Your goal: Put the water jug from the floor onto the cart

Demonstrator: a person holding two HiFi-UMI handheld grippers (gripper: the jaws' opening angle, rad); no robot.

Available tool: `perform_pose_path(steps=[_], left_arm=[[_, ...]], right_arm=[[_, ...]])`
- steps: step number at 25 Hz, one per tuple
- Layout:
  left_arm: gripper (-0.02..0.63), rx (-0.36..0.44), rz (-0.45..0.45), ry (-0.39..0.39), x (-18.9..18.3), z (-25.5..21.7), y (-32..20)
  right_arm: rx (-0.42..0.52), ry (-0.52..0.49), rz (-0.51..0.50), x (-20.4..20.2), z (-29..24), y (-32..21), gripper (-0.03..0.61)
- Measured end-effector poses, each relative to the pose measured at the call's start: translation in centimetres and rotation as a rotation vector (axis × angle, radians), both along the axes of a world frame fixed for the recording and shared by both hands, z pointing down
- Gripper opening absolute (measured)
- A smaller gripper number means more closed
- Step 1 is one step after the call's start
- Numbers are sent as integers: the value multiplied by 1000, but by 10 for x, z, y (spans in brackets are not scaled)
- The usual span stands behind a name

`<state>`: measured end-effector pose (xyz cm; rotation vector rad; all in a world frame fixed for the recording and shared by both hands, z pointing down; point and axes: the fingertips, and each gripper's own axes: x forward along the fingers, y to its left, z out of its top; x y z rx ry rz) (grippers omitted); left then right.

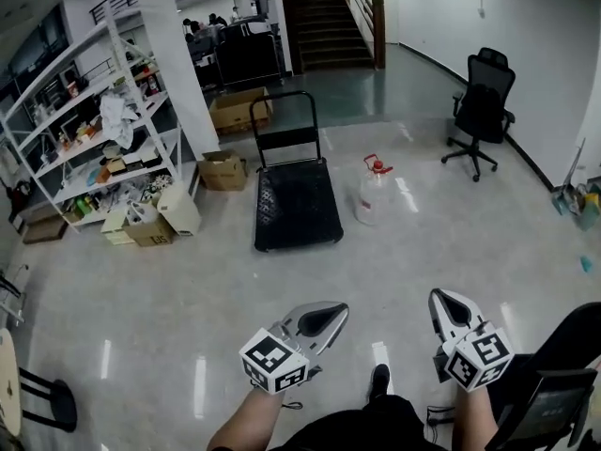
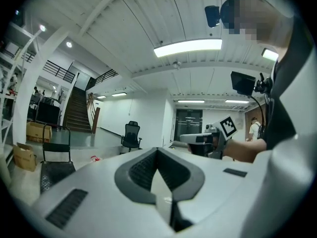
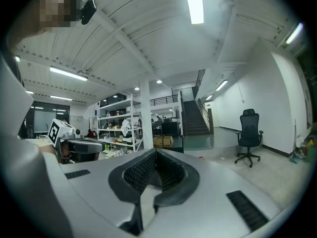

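Note:
The water jug (image 1: 374, 194), clear plastic with a red cap and handle, stands upright on the floor just right of the black platform cart (image 1: 297, 207). The cart's push handle (image 1: 285, 120) rises at its far end and its deck is bare. Both grippers are held low near my body, well short of the jug. My left gripper (image 1: 336, 312) is shut and holds nothing. My right gripper (image 1: 440, 299) is shut and holds nothing as well. In the left gripper view the jug's red cap (image 2: 94, 158) shows past the cart (image 2: 53, 170), beyond the gripper (image 2: 157, 153). The right gripper (image 3: 156, 155) points toward the shelves.
A cluttered white shelf rack (image 1: 89, 130) and cardboard boxes (image 1: 223, 169) line the left side by a white pillar (image 1: 178, 54). A black office chair (image 1: 482, 111) stands at the far right. Stairs (image 1: 329, 17) rise at the back. A dark chair (image 1: 545, 407) is beside my right leg.

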<state>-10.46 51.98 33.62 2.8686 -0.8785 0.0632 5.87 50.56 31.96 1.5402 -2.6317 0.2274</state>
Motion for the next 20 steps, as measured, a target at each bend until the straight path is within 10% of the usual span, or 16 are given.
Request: perform_pose_path(steps=[20], left_arm=[[0,-16,-78,-74,120,-17,-244]], right_arm=[[21,-80,-117,121,-2,-263,0]])
